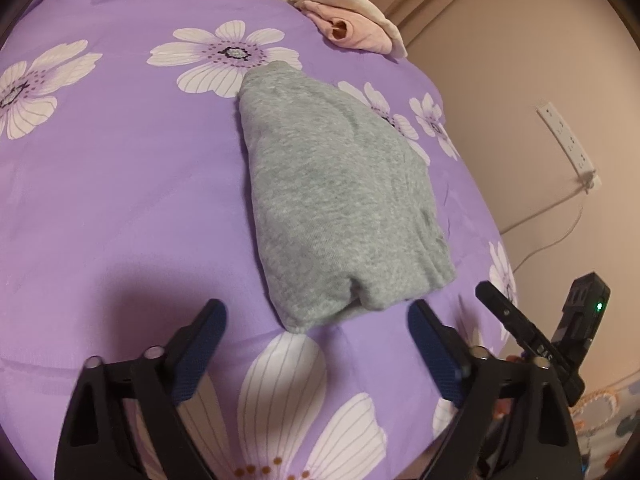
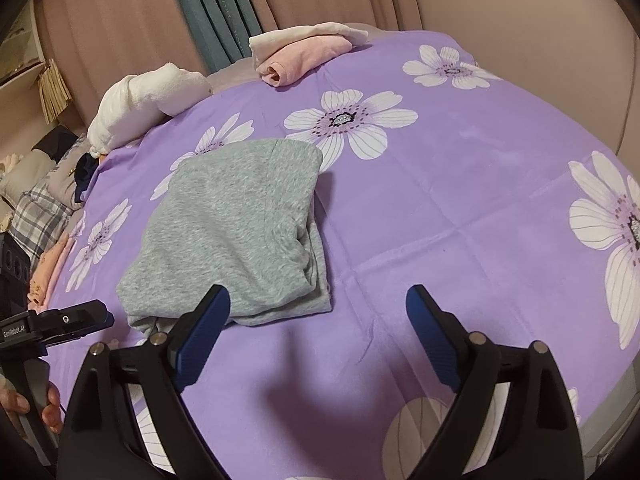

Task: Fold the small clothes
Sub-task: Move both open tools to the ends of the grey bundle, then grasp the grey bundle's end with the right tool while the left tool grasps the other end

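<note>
Lighting was warm and kinda dim in both views, with soft indoor light coming from above and behind the cameras. Each hand-held gripper threw a blurry dark shadow onto the purple bedsheet point(image 1: 120, 200) right in front of it. Heavy fisheye bend curved the bed edges, and the corners went black. Near parts looked a bit soft, with no glare anywhere.

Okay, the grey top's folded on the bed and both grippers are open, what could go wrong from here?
1. The grey top shows loose layers bunched at its right edge; lifting it by a single layer could undo the fold.
2. The left gripper and right gripper are close together at the same near edge, so they may collide.
3. The bed cover is soft and could get pinched along with the top.
</note>
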`<state>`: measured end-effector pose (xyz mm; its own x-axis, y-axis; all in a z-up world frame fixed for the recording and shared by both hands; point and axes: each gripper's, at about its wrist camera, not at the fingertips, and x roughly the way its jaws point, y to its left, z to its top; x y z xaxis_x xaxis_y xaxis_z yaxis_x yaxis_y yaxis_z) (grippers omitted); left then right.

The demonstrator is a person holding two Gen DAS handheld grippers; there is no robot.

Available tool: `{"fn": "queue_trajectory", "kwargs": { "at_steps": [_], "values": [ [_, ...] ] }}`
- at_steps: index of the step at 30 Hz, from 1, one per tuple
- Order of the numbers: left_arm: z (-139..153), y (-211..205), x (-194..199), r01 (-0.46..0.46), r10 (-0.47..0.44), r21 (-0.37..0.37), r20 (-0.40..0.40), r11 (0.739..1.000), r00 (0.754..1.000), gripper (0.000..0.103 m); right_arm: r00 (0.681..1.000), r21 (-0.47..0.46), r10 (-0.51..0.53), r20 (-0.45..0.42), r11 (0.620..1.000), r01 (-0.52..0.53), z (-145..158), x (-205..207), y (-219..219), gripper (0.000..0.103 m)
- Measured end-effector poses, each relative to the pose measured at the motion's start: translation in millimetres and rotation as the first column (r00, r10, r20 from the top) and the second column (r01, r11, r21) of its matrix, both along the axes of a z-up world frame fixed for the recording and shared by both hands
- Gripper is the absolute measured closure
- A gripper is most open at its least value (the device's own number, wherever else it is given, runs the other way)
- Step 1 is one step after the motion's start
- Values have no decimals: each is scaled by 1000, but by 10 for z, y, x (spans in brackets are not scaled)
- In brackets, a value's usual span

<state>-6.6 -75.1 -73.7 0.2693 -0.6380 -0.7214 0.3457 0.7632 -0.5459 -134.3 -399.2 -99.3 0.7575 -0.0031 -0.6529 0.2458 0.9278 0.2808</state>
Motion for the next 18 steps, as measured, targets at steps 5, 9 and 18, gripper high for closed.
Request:
{"fn": "queue_trajectory", "kwargs": {
  "at_steps": [5,9,18],
  "values": [
    [-12,3,96,-14,14,-19,-12,1000,1000,9,999,118,36,23,992,-39,-23,47,-85,3],
    [-44,14,199,-23,22,-35,-24,999,999,9,999,233,44,32,971,-50,-104,135,-182,3],
    [-105,-46,447,-41,40,-21,-37,999,999,9,999,409,33,12,912,-35,-275,353,-391,3]
  ]
}}
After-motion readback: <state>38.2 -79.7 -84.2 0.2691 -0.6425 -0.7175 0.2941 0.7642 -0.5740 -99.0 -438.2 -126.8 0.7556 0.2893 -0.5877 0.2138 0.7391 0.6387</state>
